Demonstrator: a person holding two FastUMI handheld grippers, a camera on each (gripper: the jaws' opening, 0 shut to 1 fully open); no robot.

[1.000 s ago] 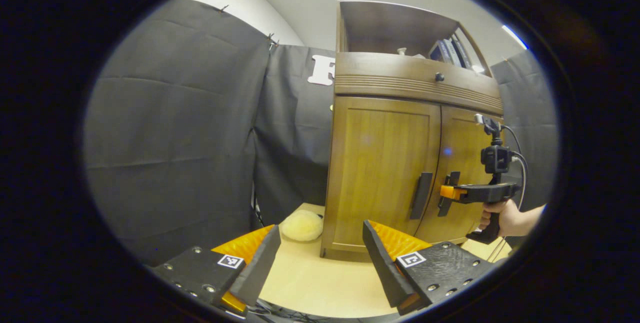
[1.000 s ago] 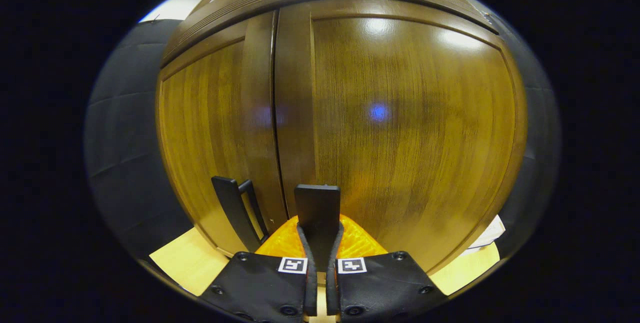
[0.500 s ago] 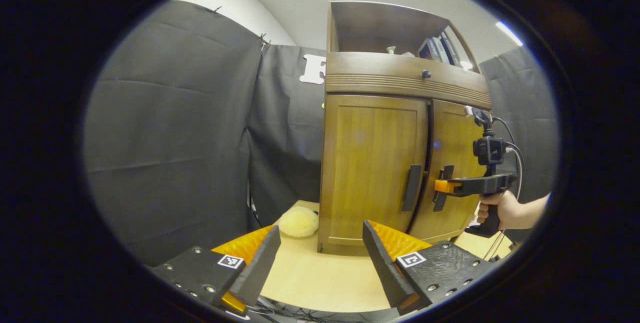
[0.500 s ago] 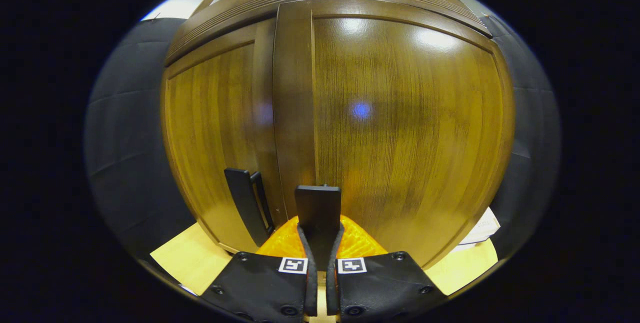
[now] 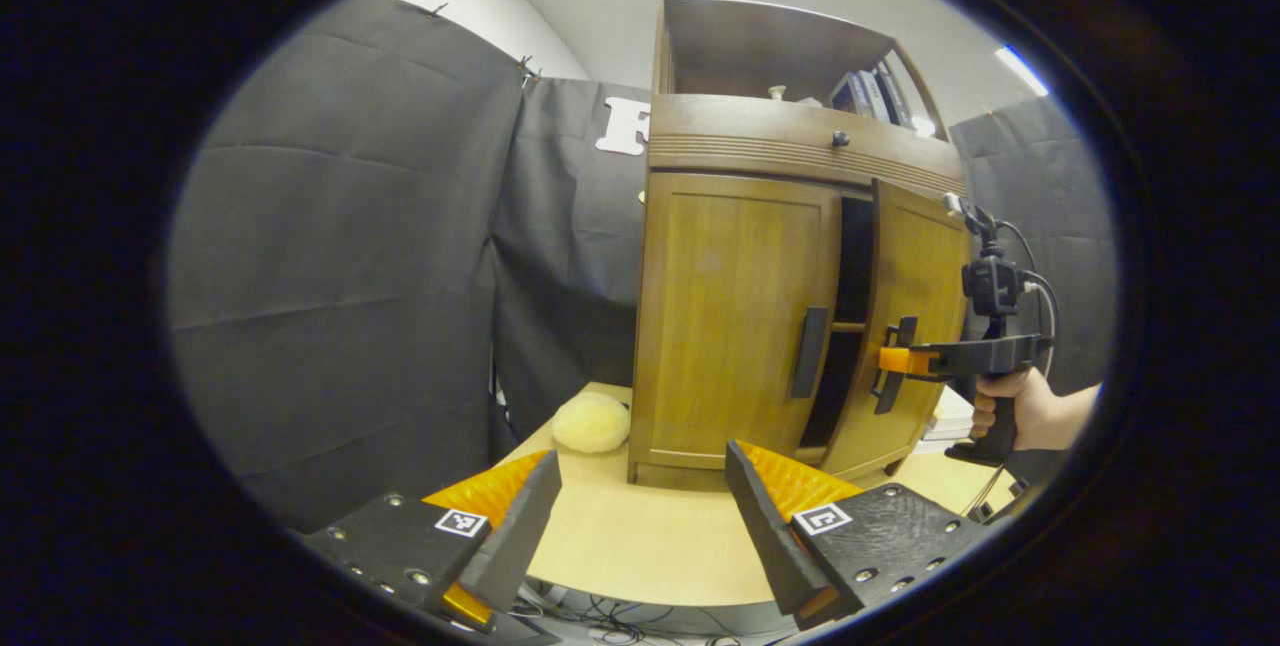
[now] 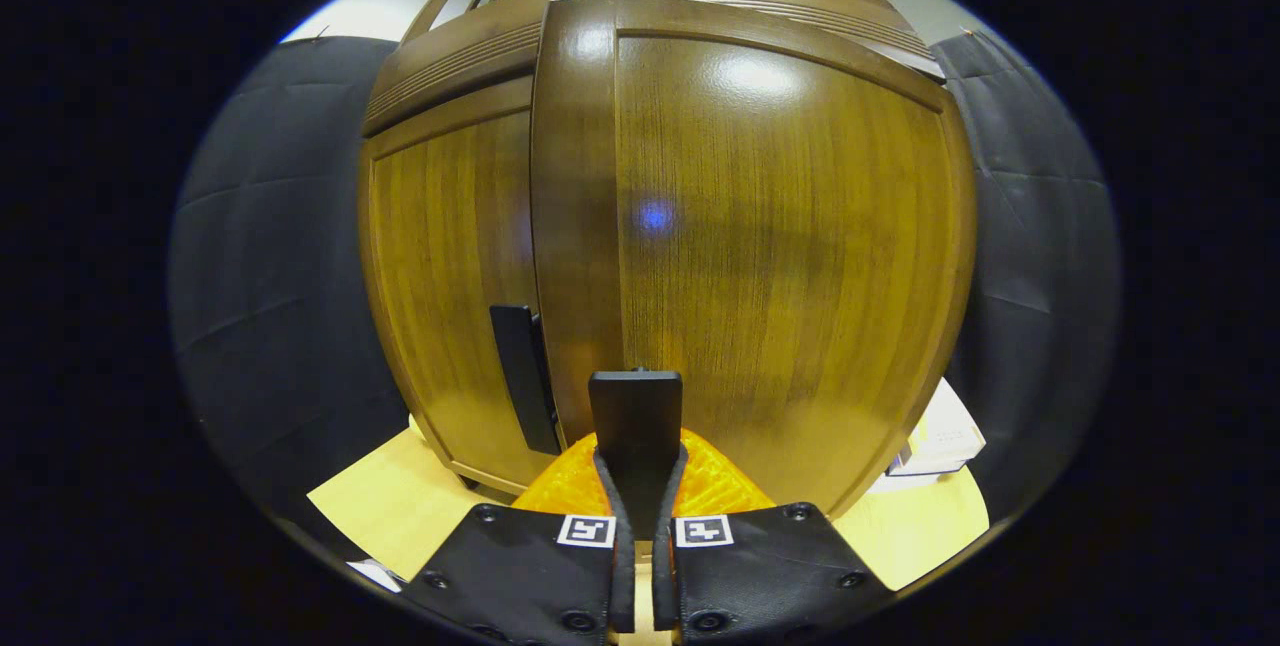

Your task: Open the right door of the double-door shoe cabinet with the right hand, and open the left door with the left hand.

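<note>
While my right claw is pinching the right door's handle between both fingers, the right door is standing partly ajar on the shoe cabinet atop the counter. My left claw is hovering spread wide, well apart from the left door, which is sitting flush.

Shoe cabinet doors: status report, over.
Right gripper shut on right door handle; right door swung partly open. Left gripper open, short of the cabinet; left door closed, its handle untouched. Nothing blocking either door.
</note>
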